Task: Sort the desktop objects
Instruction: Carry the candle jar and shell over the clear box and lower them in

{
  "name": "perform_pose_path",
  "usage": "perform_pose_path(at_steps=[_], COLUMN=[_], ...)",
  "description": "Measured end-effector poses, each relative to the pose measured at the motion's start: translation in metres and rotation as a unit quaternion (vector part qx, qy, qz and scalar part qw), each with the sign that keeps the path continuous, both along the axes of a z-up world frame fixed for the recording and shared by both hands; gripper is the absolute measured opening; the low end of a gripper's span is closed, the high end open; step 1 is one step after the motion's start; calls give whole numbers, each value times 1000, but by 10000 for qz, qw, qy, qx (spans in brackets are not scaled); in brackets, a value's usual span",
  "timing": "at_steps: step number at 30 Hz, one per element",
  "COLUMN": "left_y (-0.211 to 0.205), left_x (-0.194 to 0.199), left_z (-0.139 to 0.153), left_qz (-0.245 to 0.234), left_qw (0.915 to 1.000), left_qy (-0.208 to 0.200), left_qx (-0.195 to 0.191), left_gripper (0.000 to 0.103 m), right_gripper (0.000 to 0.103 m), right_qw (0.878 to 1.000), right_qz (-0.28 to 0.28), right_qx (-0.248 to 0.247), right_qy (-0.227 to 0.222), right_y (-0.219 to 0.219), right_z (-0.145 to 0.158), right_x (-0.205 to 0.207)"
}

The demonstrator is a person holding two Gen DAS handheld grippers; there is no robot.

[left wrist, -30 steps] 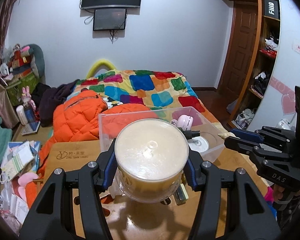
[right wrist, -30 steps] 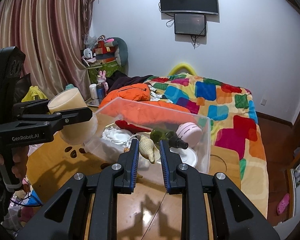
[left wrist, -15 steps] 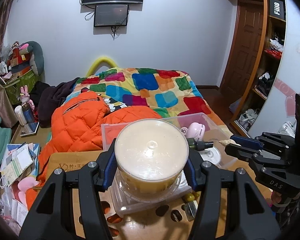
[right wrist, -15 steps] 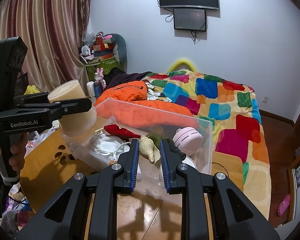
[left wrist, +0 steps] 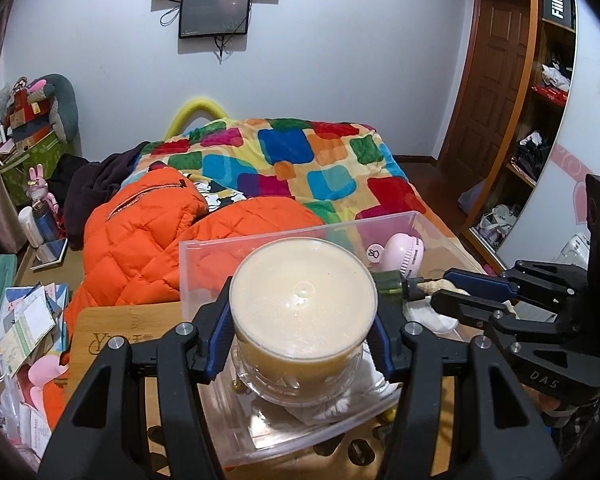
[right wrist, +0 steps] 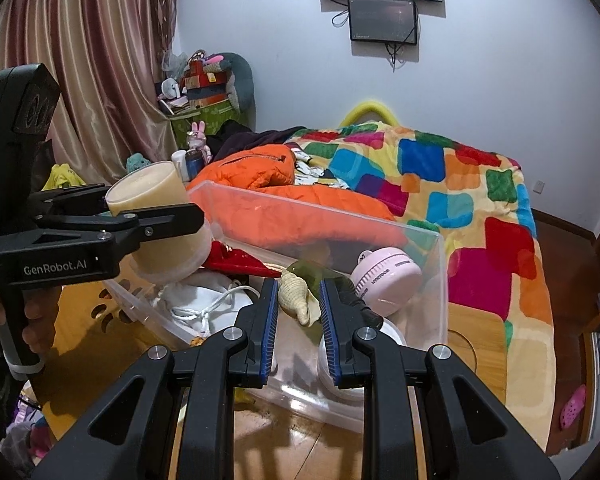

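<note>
A cream jar (left wrist: 303, 312) is clamped in the left gripper (left wrist: 303, 334) above the clear bin (right wrist: 436, 280), a seashell (right wrist: 296, 297) apparently pinched in the right gripper (right wrist: 298, 320).

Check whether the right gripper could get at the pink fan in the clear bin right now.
Probably not yet: the right gripper is shut on the seashell. The pink fan lies uncovered in the clear bin, just ahead to its right, so the path looks free once the shell is released.
</note>
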State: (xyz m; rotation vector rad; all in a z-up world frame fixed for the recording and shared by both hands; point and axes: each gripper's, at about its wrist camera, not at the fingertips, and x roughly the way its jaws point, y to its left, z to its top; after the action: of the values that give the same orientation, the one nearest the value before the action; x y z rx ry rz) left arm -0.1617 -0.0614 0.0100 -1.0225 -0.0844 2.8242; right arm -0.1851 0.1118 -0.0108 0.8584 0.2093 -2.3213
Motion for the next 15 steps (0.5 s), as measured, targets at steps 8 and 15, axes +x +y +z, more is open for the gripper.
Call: perform_pose_path(at_steps=[8, 15], left_y=[2, 5], left_x=[-13, -22], left_z=[-10, -19], left_qz=[-35, -35], left_qw=[9999, 9998], left_qy=[-125, -196], left_qx=[-27, -97], left_gripper=[56, 56], right_gripper=[19, 19], right_qw=[9996, 9988], right_qz=[82, 223], right_qx=[38, 212], right_qy=[-250, -368], right_y=[-7, -15], right_z=[-12, -20], right_x=[-16, -22])
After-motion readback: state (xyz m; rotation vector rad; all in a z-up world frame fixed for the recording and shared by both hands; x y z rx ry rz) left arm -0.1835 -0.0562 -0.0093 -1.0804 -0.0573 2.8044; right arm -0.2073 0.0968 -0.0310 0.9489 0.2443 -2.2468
